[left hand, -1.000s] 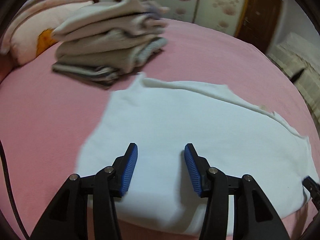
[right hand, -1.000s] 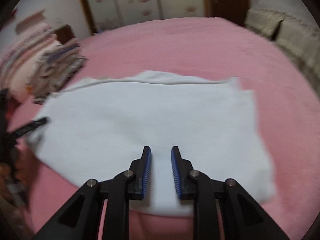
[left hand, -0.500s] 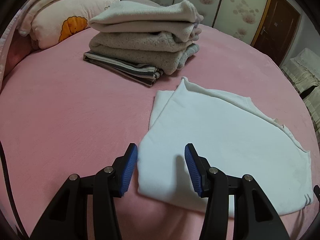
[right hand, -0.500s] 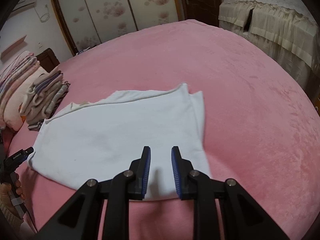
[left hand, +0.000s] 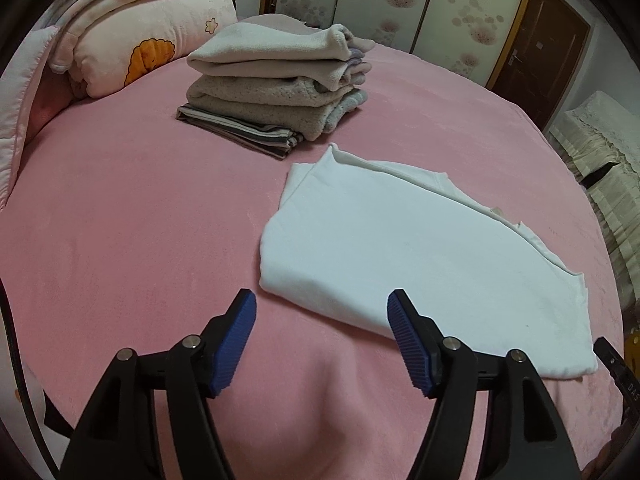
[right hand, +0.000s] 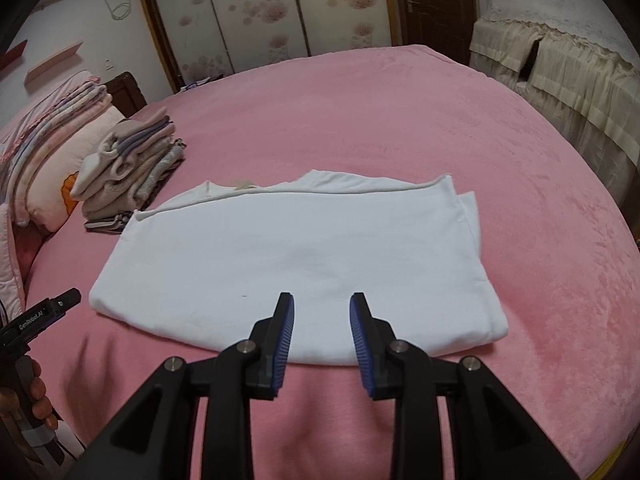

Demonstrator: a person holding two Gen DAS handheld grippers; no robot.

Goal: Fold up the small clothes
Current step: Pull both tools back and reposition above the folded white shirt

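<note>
A white garment lies folded flat on the pink bed; it also shows in the right wrist view. My left gripper is wide open and empty, just short of the garment's near left corner. My right gripper is open and empty, its blue pads over the garment's near edge. The left gripper's tip shows at the left edge of the right wrist view.
A stack of folded clothes sits at the back of the bed, also seen in the right wrist view. Pillows and quilts lie at the far left. A covered sofa stands at the right.
Both grippers have pulled back from over the garment toward its near edge. The left jaws have opened wider, and the right jaws have opened a little.
</note>
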